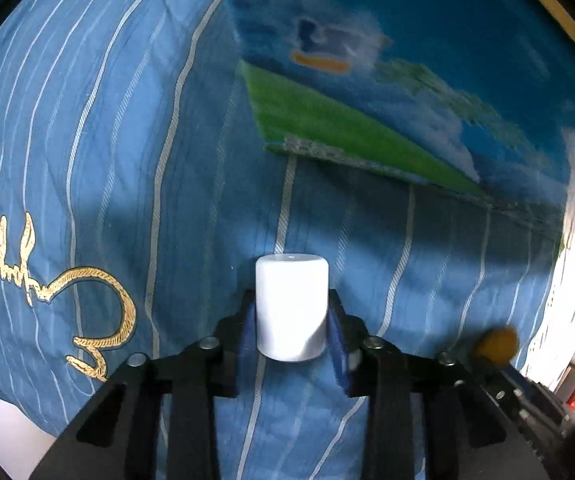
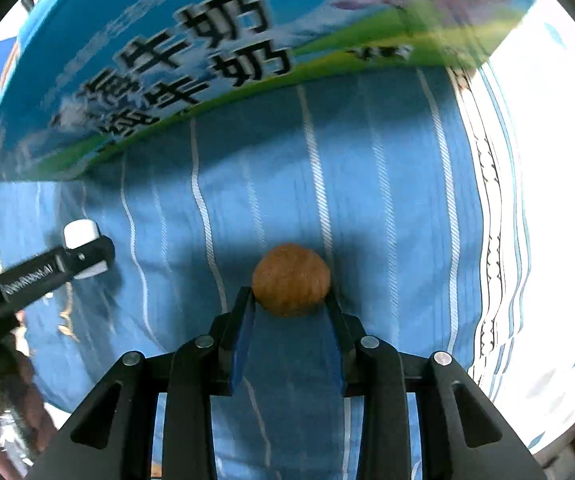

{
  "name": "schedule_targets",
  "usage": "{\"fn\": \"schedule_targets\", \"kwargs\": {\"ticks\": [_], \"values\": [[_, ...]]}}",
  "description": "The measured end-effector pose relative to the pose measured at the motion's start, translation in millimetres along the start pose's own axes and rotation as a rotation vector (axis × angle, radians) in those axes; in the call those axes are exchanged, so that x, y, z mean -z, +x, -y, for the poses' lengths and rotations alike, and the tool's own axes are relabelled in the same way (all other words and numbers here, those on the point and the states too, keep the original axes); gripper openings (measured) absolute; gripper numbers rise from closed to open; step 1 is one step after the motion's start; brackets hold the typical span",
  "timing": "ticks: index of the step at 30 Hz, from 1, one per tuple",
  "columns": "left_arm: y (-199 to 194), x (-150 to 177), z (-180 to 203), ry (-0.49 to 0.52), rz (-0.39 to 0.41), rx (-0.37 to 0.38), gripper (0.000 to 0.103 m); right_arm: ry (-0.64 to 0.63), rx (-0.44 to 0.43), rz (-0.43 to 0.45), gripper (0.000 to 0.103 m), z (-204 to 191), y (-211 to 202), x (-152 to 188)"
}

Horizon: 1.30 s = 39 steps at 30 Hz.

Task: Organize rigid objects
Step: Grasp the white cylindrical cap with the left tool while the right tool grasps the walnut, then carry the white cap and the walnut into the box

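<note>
Two hand-held grippers are each closing on one small object above a blue striped cloth-covered surface [image 2: 367,208]. Left hand-held gripper [image 1: 292,320] is pinching a short white smooth cylinder [image 1: 291,312] across its curved sides, blue pads pressing on both flanks; the cylinder is lying just in front of a blue and green printed milk carton box [image 1: 367,100]. Right hand-held gripper [image 2: 290,300] is clamping a round brown rough-skinned ball, likely a walnut [image 2: 290,278], at its widest part, with the box farther ahead. Judging by looks, the cylinder is stiff, light and glossy, so it could be slipping if squeezed off-centre; holding mid-height across the diameter seems safest. The ball looks hard and textured, giving better grip, though its roundness is inviting rolling, so gripping at the equator suits it.
</note>
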<state>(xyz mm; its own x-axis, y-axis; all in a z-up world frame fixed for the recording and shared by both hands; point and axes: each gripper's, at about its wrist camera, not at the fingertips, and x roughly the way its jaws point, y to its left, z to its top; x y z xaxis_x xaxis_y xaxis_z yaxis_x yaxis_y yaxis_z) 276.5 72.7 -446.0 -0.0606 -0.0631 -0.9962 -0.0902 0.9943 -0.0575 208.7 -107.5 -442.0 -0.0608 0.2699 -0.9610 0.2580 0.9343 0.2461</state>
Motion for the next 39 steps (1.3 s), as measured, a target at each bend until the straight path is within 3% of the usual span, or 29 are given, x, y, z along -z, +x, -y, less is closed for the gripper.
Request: {"fn": "schedule_targets", "kwargs": {"ticks": [1,3,6,13,14,15,21,23,35,39], "values": [[-0.6,3.3,1.2,0.004,-0.001,0.002,0.029,0.016,-0.015,0.003,0.041,5.3,-2.3,0.3],[-2.0,10.4,1.9,0.014,-0.001,0.001,0.029,0.05,-0.049,0.018,0.057,13.8,-8.4,1.6],[0.0,21.6,10.0,0.026,-0.009,0.011,0.029,0.078,-0.059,0.036,0.061,16.0,-14.7,-8.8],[9.1,38.0,42.9,0.05,-0.017,0.009,0.029,0.095,-0.033,0.001,0.06,7.0,-1.8,-24.1],[9.6,38.9,46.8,0.051,-0.017,0.011,0.029,0.094,-0.013,-0.002,0.053,2.1,3.0,-22.9],[8.5,45.9,55.7,0.052,-0.014,0.013,0.029,0.087,0.03,0.018,0.039,-0.4,2.4,-21.8],[-1.6,48.0,76.8,0.06,0.01,0.021,0.029,0.014,0.113,0.047,0.039,-19.7,11.2,-13.1],[-16.9,42.3,73.3,0.072,0.033,0.024,0.029,-0.012,0.114,0.06,0.039,-25.4,7.0,-7.9],[-135.1,90.7,125.1,0.176,0.235,0.085,0.029,-0.145,0.084,0.226,0.039,-41.9,-86.9,28.0],[-173.4,79.5,95.4,0.189,0.285,0.109,0.029,-0.161,0.064,0.269,0.039,-32.0,-121.8,33.7]]}}
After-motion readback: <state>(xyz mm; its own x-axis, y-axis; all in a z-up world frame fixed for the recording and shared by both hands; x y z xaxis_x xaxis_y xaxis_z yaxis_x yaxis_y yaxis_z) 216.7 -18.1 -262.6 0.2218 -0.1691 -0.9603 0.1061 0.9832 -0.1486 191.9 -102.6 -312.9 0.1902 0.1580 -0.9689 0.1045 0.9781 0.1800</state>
